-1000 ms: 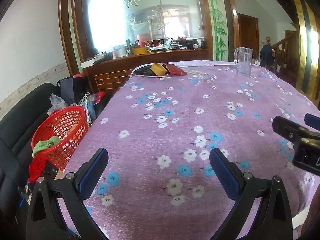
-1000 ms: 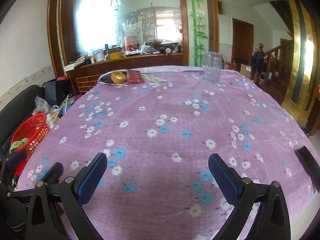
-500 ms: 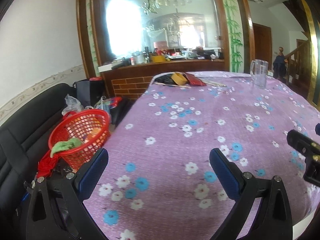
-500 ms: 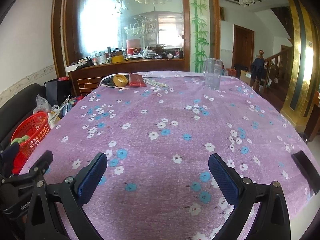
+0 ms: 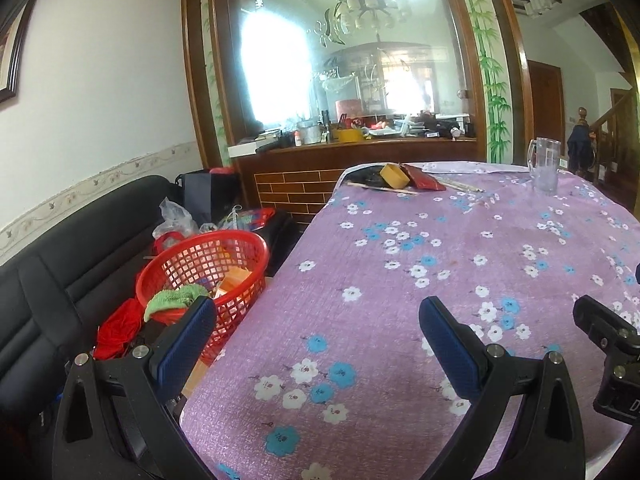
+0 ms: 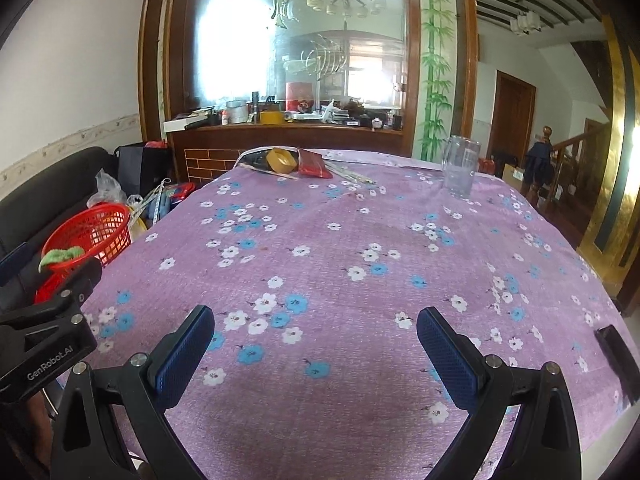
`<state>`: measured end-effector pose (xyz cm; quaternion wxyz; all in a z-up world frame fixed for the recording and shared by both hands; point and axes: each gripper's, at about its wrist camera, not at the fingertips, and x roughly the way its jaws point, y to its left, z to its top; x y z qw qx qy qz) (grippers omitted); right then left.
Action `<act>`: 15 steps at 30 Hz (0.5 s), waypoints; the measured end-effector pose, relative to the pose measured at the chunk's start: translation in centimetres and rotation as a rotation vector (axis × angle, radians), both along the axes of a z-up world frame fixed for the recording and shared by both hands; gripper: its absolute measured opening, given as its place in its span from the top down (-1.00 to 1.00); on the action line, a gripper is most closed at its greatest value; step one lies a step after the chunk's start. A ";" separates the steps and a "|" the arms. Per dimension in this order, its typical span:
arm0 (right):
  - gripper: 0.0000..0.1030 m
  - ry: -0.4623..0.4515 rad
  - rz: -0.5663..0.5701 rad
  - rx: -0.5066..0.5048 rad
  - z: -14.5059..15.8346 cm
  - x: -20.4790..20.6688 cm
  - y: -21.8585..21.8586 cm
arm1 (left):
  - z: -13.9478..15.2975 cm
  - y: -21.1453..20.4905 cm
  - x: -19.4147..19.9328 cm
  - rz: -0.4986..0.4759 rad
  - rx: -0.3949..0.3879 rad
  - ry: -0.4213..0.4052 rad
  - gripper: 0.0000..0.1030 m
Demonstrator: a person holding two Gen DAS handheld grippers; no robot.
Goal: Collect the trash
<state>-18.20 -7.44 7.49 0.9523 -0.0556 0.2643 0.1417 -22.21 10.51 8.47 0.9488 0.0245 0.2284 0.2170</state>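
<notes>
I held both tools low over the near part of the table (image 6: 360,280), which wore a purple cloth printed with white and blue flowers. My left gripper (image 5: 316,328) stood wide apart with nothing between its blue pads, its left finger hanging past the table's left edge and its right finger above the cloth. My right gripper (image 6: 316,336) was spread just as wide and equally empty, both fingers above the cloth near the table's front edge. Off the table's left side, on a black sofa (image 5: 60,256), sat the red mesh basket (image 5: 208,264), with a green cloth (image 5: 172,298) draped over its near rim and some orange pieces inside; a red cloth (image 5: 118,330) lay beside it. The trash I could see lay at the table's far edge: a yellow tape-like roll (image 6: 281,160), a red packet (image 6: 316,168) touching it, a dark item behind them that I could not make out, and some thin sticks (image 6: 352,176) alongside. A clear glass mug (image 6: 460,168) stood upright toward the table's far right. A dark flat object (image 6: 618,356) lay at the table's near right edge.
</notes>
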 end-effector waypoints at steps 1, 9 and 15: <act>-0.99 -0.002 0.000 -0.003 0.0 0.0 0.0 | -0.1 0.0 0.1 0.000 -0.002 0.001 -0.96; -0.99 -0.001 0.003 -0.011 -0.2 0.0 0.3 | -0.4 0.1 0.2 0.006 -0.007 0.009 -0.96; -0.99 -0.007 0.004 -0.019 -0.2 -0.1 0.2 | -0.6 0.4 0.3 0.016 -0.010 0.014 -0.96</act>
